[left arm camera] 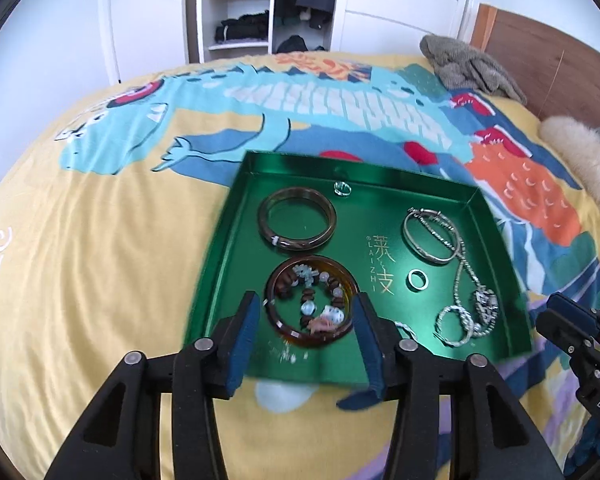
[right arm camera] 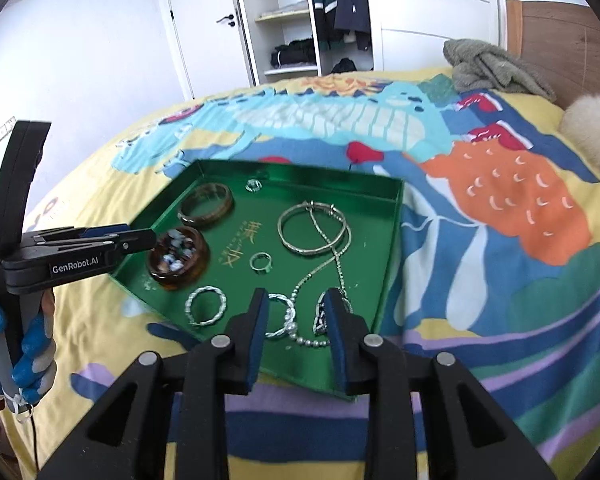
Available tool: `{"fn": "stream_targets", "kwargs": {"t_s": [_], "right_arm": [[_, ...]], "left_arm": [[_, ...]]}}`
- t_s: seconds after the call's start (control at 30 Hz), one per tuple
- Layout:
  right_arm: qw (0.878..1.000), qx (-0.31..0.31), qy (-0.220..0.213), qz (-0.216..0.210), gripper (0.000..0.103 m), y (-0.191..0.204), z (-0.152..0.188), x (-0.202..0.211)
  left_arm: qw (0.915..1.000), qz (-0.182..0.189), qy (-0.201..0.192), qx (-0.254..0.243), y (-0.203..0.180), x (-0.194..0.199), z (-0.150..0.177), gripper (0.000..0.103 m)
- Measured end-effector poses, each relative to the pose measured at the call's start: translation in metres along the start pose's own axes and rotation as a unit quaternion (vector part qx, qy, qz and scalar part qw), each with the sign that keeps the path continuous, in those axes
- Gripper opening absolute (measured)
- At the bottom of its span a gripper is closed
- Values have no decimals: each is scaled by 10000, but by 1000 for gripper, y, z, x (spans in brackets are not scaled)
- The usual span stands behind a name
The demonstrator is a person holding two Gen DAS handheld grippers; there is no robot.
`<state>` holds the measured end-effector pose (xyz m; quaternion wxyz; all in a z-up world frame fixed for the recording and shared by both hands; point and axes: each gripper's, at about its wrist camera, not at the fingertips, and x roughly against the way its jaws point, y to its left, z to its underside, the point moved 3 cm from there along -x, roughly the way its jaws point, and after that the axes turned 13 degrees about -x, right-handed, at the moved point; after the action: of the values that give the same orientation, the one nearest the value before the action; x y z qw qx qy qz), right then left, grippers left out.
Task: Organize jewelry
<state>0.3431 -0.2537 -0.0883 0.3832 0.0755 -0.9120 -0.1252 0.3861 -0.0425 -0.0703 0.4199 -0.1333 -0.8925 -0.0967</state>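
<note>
Two hand-held grippers, left (left arm camera: 306, 320) and right (right arm camera: 296, 314), hover with jaws apart and empty over the green tray's (left arm camera: 496, 216) near edge on the bed (left arm camera: 80, 240).

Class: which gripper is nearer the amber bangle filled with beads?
Left. The left gripper brackets the amber bangle, its open jaws on either side. The right gripper is over the silver chain across the green tray.

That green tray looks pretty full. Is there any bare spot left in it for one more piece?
Yes: the tray is bare along its far wall beside the small clear ring, and around the gold lettering. The near right corner, with the chain and twisted rings, is crowded.
</note>
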Motion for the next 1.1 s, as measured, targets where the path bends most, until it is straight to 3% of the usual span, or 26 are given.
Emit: {"fn": "stream_targets", "kwargs": {"t_s": [0.13, 0.43, 0.67, 0.93, 1.1], "right_arm": [[9998, -37, -142, -107, 29, 11, 11, 42], [9989, 2, -353, -308, 35, 40, 67, 135], [9975, 124, -595, -351, 43, 57, 112, 201], [9958, 177, -840, -320, 46, 62, 149, 252], [9948, 235, -962, -218, 49, 63, 166, 272]], "left_arm": [[9996, -151, -229, 99, 0, 50, 23, 63], [9961, -528, -688, 185, -19, 158, 98, 68], [9834, -1114, -1314, 570, -27, 238, 149, 85], [9729, -1690, -1528, 399, -41, 301, 193, 95], [9716, -1759, -1561, 254, -52, 320, 215, 97]]}}
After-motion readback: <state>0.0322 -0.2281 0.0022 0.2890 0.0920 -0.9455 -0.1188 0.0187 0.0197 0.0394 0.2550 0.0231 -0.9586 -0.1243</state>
